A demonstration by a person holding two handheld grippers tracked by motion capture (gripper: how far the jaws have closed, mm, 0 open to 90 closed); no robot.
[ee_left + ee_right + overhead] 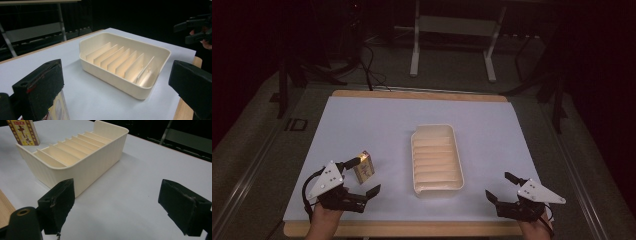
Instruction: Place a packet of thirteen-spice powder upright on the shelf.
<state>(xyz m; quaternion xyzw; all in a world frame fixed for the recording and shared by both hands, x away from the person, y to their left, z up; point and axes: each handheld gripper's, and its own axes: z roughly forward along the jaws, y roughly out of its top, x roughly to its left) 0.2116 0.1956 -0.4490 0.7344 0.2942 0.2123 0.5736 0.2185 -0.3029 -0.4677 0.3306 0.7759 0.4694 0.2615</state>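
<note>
High view: I see my left gripper (pixel 364 175) spread wide beside a small box (pixel 364 167); right gripper (pixel 501 186) wide too, near the tray (pixel 456 150).

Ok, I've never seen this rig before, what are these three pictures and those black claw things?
A person sits at a table with a hand-held two-jaw gripper in each hand. The high view looks down from above: left gripper and right gripper, both open, holding nothing. The other two pictures come from cameras riding on each gripper, looking along its black jaws. On the white table cover lies a cream tray with thin dividers, nothing in it as far as shows. A small yellow printed box stands between the left gripper's jaws, close against one of them, not clamped.
</note>
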